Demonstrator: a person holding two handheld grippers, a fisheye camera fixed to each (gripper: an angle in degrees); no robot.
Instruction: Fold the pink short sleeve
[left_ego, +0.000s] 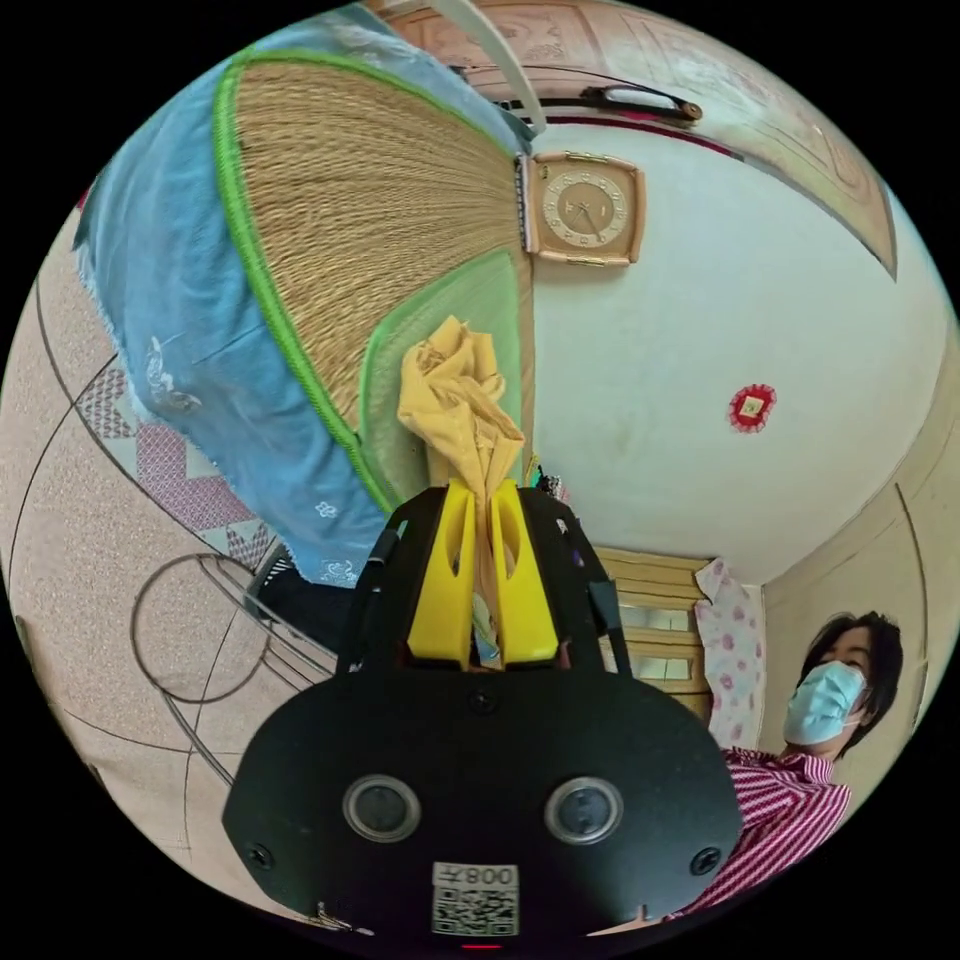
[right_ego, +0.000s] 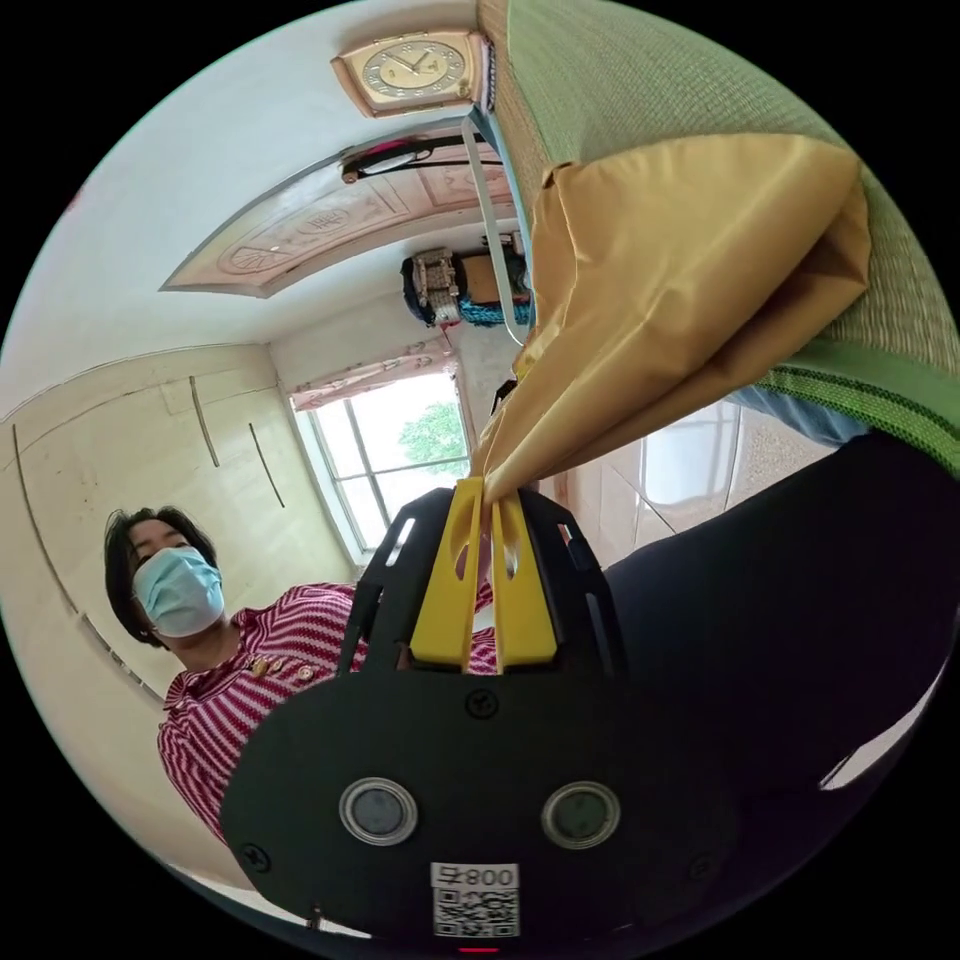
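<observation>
Behind you, one woven mat (left_ego: 370, 200) backs the single yellow garment (right_ego: 660, 290). Your left hand-held gripper (left_ego: 481, 500) pinches its bunched end; your right hand-held gripper (right_ego: 491, 500) pinches a corner. One wall clock (left_ego: 586, 208) hangs nearby.

Left tool (left_ego: 483, 492) pinches bunched yellow garment (left_ego: 460, 400) before straw mat (left_ego: 370, 210).

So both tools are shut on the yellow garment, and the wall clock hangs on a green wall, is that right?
Not quite. The wall behind the clock is white, not green, as the left gripper view shows; the green is the woven mat. The rest holds: the left tool and the right tool are each shut on the yellow garment.
</observation>
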